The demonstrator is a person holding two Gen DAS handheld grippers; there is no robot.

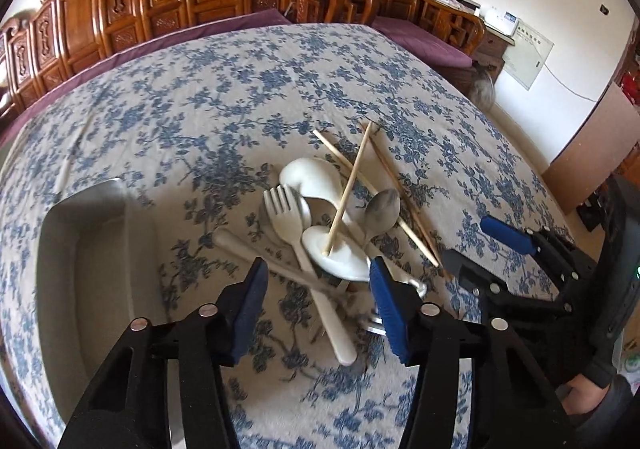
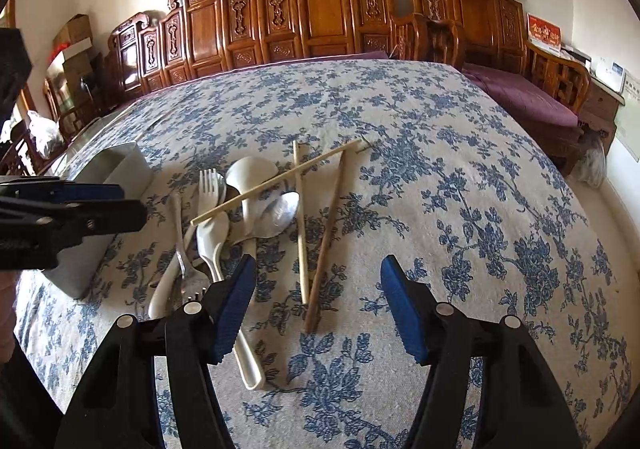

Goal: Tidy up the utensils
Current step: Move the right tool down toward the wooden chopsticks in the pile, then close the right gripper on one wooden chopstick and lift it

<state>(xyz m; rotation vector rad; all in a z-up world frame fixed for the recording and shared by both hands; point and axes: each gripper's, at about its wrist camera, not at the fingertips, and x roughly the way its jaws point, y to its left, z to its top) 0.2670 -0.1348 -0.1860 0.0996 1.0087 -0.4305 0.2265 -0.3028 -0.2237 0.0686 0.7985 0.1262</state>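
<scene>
A pile of utensils lies on the floral tablecloth: a white plastic fork (image 1: pixel 290 227) (image 2: pixel 211 209), white ceramic spoons (image 1: pixel 316 179) (image 2: pixel 250 175), a metal spoon (image 1: pixel 382 211) (image 2: pixel 280 215), a metal fork (image 2: pixel 188 273) and several wooden chopsticks (image 1: pixel 352 185) (image 2: pixel 300 225). A metal tray (image 1: pixel 92 249) (image 2: pixel 108 173) sits left of the pile. My left gripper (image 1: pixel 318 281) is open and empty, just above the near end of the pile. My right gripper (image 2: pixel 318 281) (image 1: pixel 472 245) is open and empty, over the near ends of two chopsticks.
The table (image 2: pixel 460 189) is covered by a blue floral cloth. Carved wooden benches (image 2: pixel 320 9) with purple cushions (image 2: pixel 528 97) stand behind it. A white wall with papers (image 1: pixel 528 57) is at the right.
</scene>
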